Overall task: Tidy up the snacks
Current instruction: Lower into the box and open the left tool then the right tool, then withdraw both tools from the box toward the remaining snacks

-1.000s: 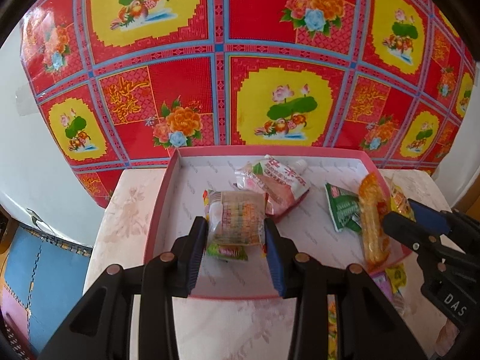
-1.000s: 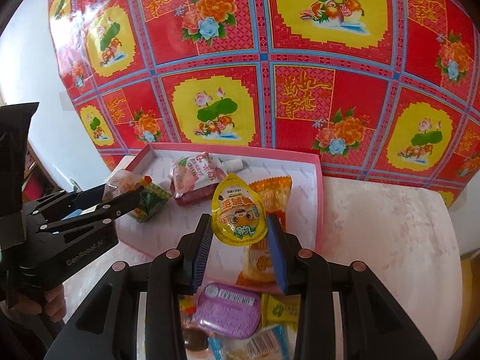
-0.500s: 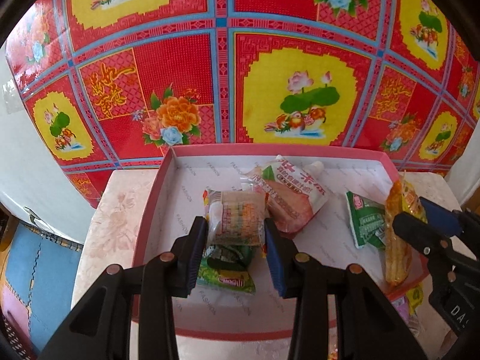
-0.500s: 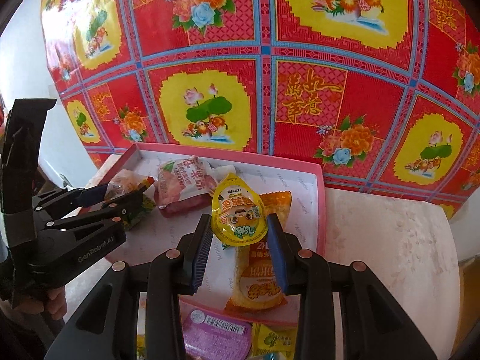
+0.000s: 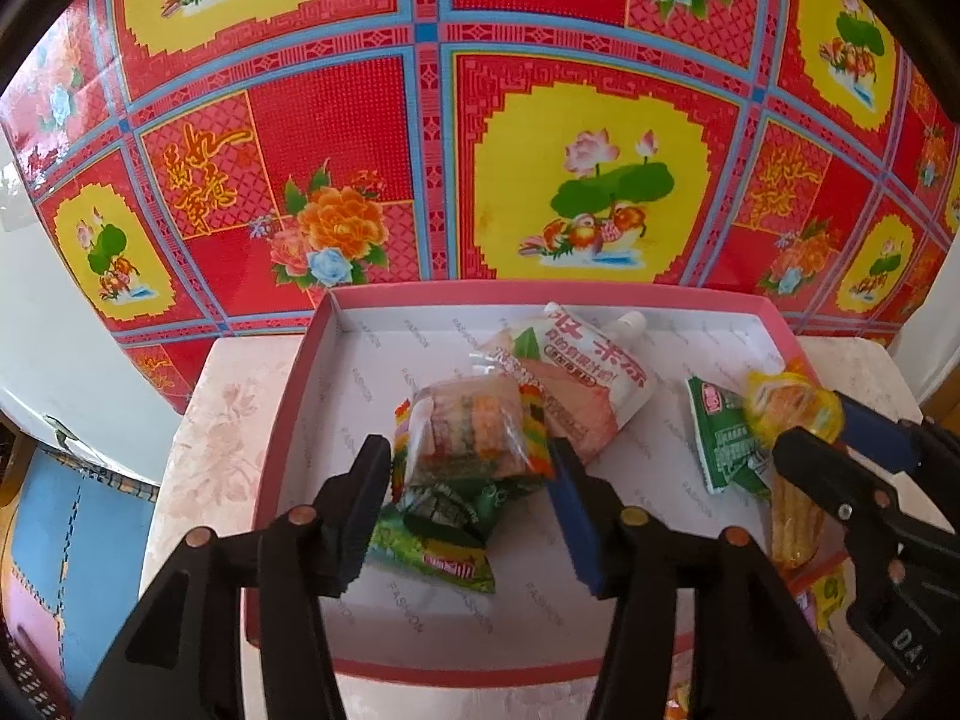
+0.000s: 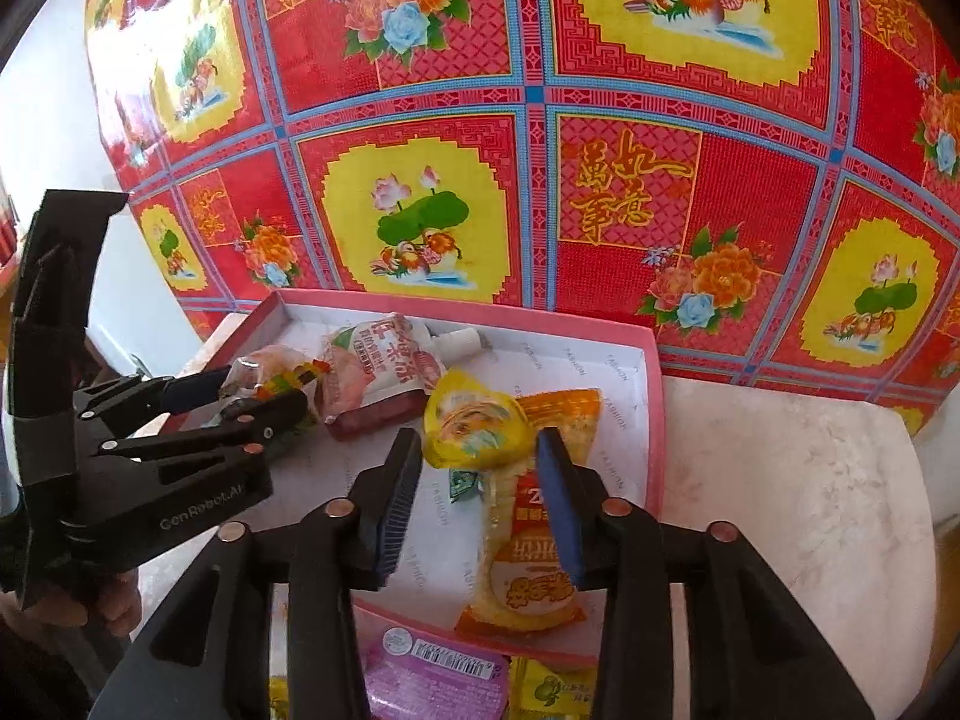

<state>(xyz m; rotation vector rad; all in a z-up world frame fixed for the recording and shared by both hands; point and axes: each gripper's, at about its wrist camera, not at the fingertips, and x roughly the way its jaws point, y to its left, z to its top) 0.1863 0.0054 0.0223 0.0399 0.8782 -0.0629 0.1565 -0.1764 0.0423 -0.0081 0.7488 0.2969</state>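
Pink-rimmed and white inside, the shallow cardboard tray is sitting on a pale marbled desk, backed by a red and yellow floral patterned sheet.

Left gripper is opening its jaws, with a clear packet of multicoloured snacks between them over the tray's left half, the pads no longer pressing it. Under it a green foil packet is lying flat. A pink spouted drink pouch is lying just beyond, crowding the far side.

Right gripper is also opening, a yellow rounded pouch loose between its jaws above a long orange snack bag. A second green packet is lying in the tray's right half.

Outside the near rim, one purple sealed cup and one small yellow sachet are waiting on the desk.
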